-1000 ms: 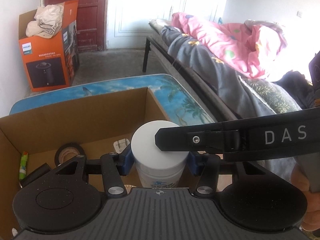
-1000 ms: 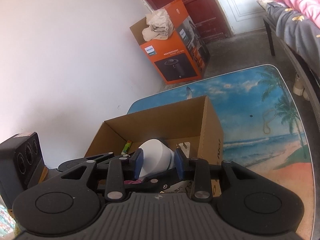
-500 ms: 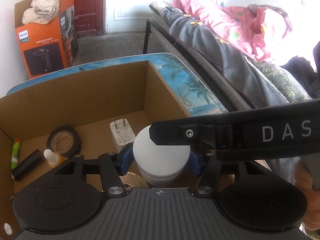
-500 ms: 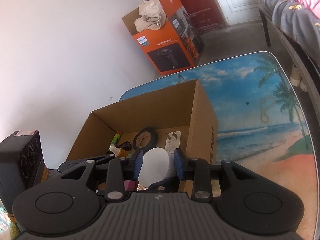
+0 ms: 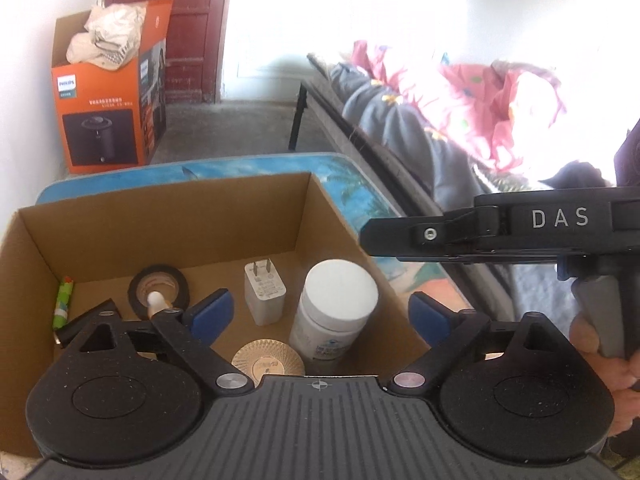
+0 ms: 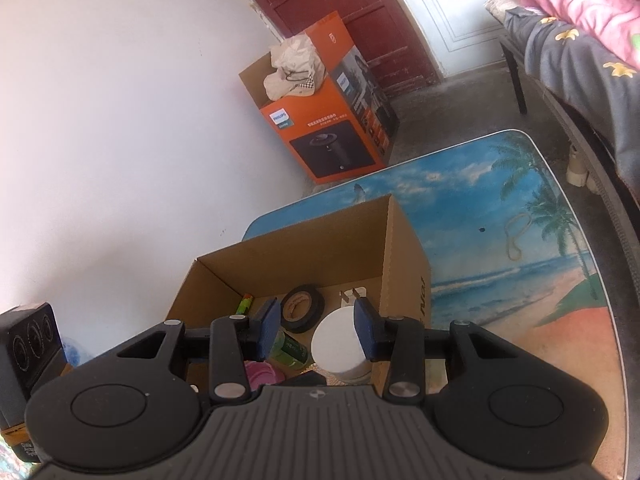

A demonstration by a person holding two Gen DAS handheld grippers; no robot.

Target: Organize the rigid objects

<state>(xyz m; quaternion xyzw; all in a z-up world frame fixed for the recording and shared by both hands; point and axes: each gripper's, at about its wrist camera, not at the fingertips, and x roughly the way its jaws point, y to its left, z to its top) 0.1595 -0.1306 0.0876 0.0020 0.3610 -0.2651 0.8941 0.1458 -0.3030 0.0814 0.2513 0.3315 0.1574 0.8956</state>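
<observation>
A white-lidded jar [image 5: 340, 300] stands upright near the right wall of the open cardboard box [image 5: 160, 216]. My left gripper [image 5: 320, 310] hovers over it, jaws opening wide, blue pads [image 5: 212, 308] well clear on both sides. In the right wrist view the jar [image 6: 338, 344] sits below my right gripper [image 6: 316, 328], whose jaws are opening too, with nothing pressed between them. The right tool's black frame [image 5: 560, 220] reaches in from the right above the box edge. Also in the box lie a black tape roll [image 5: 158, 288], a white plug charger [image 5: 264, 292], a gold disc [image 5: 268, 360] and a green stick [image 5: 64, 300].
The box rests on a beach-print table [image 6: 500, 240] that carries a rubber band [image 6: 516, 236]. An orange appliance carton [image 5: 108, 108] stands on the floor by the red door. A bed with a pink quilt [image 5: 480, 96] runs along the right. A black speaker [image 6: 28, 344] sits at the left.
The left gripper let go of the white jar and spread wide; the jar now stands in the box. The right gripper slid off the lid to the right. Both pulled back slightly.
</observation>
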